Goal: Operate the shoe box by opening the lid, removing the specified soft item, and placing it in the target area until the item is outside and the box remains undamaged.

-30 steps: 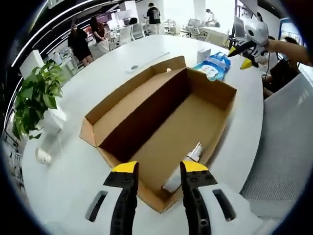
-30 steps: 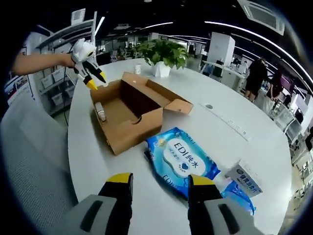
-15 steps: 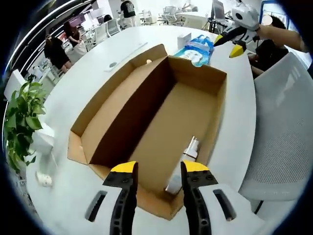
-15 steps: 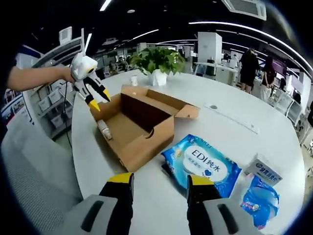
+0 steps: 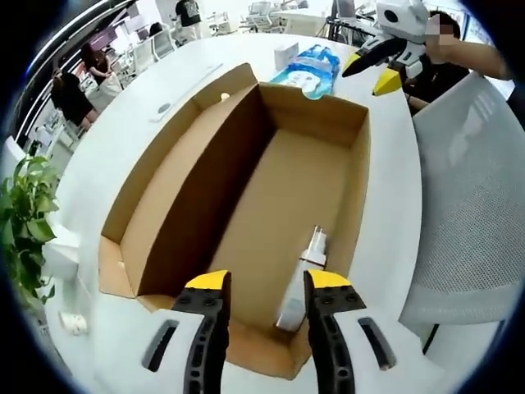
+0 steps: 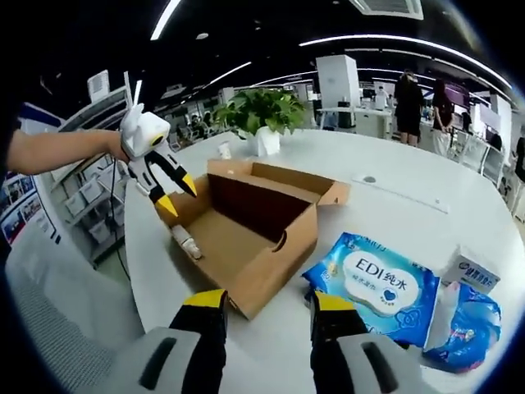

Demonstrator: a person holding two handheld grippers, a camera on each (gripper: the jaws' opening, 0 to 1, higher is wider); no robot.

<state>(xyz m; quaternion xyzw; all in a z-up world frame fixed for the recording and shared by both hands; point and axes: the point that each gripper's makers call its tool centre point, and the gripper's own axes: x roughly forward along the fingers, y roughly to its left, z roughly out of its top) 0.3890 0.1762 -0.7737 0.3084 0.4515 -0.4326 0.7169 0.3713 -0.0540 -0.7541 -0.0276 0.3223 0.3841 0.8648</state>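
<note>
The open brown shoe box (image 5: 164, 176) lies on the white table, its lid flap (image 6: 283, 176) folded out flat. Inside, against the near right wall, lies a small white tube-like item (image 5: 300, 277), also seen at the box's left end (image 6: 187, 243). My left gripper (image 5: 268, 284) hovers open over that end of the box, its yellow tips just above the item; from the other side it hangs over the box (image 6: 178, 195). My right gripper (image 6: 267, 300) stands open above the table in front of the box, holding nothing, and appears past the far end (image 5: 369, 72).
A blue wet-wipes pack (image 6: 369, 283) lies right of the box, with a small white carton (image 6: 472, 271) and a blue pouch (image 6: 467, 322) beyond. A potted plant (image 6: 258, 115) and a cup (image 6: 224, 149) stand behind. A grey mesh chair (image 5: 467, 205) borders the table.
My left gripper has come lower and closer over the box's near end, so the box looms larger. The right gripper has dropped lower, staying open. The item has not moved.
</note>
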